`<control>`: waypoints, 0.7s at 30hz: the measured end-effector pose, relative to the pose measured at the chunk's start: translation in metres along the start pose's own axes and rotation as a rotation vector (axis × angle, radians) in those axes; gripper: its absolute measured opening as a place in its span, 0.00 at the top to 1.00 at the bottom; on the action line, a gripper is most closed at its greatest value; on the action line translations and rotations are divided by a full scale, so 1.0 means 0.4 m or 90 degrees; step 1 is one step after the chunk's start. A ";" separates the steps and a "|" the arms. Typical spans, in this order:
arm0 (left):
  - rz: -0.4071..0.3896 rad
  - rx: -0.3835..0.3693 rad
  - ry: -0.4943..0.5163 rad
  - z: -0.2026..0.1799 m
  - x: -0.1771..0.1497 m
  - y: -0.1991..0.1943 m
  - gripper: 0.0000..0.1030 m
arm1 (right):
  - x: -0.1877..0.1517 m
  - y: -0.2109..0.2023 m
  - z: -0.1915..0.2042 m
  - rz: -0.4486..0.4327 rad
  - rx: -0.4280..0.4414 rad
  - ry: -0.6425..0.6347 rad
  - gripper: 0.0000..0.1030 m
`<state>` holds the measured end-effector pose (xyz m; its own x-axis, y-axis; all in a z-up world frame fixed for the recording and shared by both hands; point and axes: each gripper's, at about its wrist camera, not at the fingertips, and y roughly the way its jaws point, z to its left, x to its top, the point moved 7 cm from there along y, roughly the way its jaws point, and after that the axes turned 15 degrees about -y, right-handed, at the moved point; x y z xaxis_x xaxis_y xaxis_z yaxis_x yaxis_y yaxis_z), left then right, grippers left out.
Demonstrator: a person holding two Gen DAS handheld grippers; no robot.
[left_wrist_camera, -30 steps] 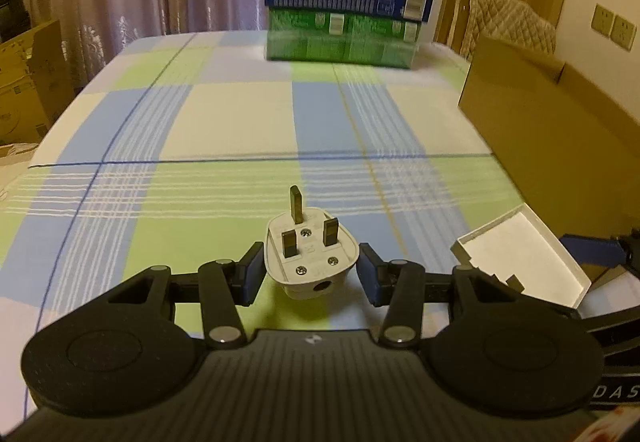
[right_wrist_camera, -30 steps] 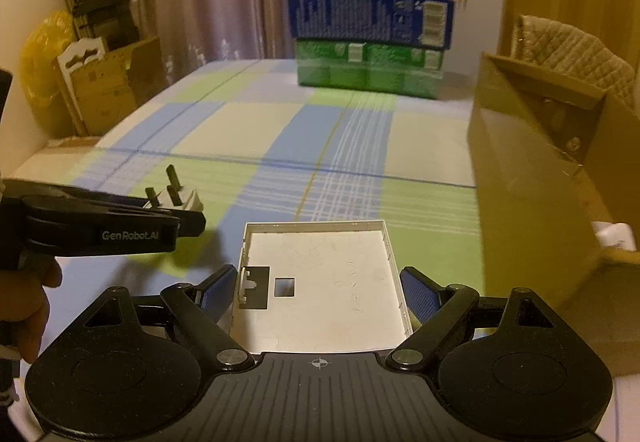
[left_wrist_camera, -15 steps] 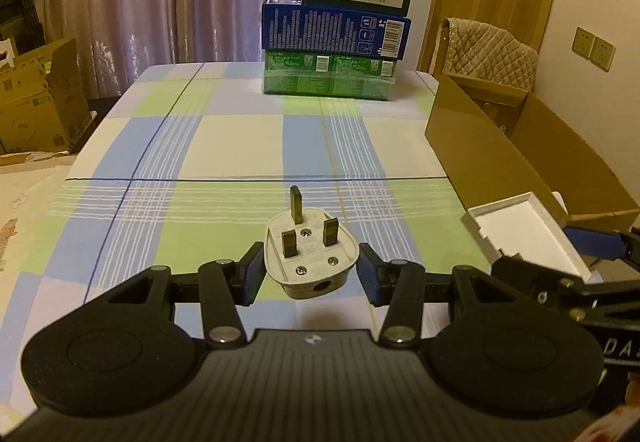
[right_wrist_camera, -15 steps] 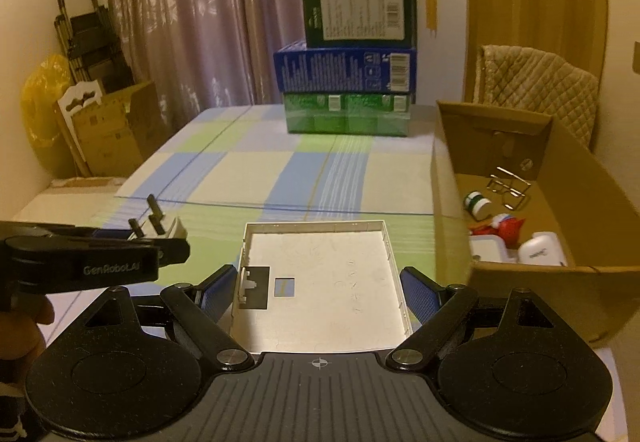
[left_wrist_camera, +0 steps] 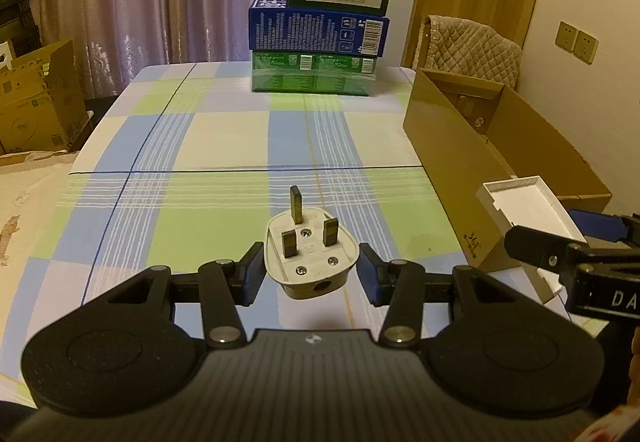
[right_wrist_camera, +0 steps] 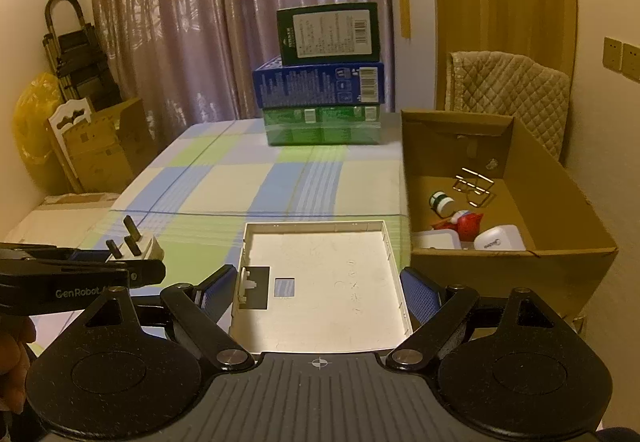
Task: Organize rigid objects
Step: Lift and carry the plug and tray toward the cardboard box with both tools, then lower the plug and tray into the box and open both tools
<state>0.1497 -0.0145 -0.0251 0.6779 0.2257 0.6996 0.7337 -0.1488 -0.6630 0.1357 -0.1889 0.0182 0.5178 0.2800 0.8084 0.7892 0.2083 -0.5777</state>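
Left gripper point(left_wrist_camera: 311, 274) pinches the plug point(left_wrist_camera: 310, 256) between its pads, pins pointing ahead. Right gripper point(right_wrist_camera: 318, 292) clamps the tray point(right_wrist_camera: 324, 282) flat across its width. The box point(right_wrist_camera: 560, 202) lies ahead and right of both jaws, nearer the right gripper.

Left claw point(left_wrist_camera: 311, 272): tilted downward, raised off the counter, blue pads pressed on both sides of a white plug point(left_wrist_camera: 310, 258), prongs up. Right claw point(right_wrist_camera: 316, 292): tilted downward, jaws set wide, pads clamped on the side walls of a flat white tray point(right_wrist_camera: 324, 282). A hand point(right_wrist_camera: 14, 358) shows behind the left claw's handle.
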 end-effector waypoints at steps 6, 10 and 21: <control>-0.001 -0.007 0.001 -0.013 -0.002 -0.011 0.58 | -0.003 -0.011 -0.015 0.002 -0.005 0.004 0.18; -0.002 -0.010 0.002 -0.019 0.001 -0.015 0.58 | -0.002 -0.016 -0.020 0.001 -0.008 0.005 0.18; 0.004 -0.025 0.010 -0.044 -0.002 -0.018 0.58 | -0.004 -0.028 -0.043 0.002 -0.019 0.010 0.18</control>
<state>0.1448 -0.0308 -0.0162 0.6829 0.2099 0.6997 0.7305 -0.1886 -0.6564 0.1317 -0.2079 0.0255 0.5252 0.2662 0.8083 0.7967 0.1798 -0.5769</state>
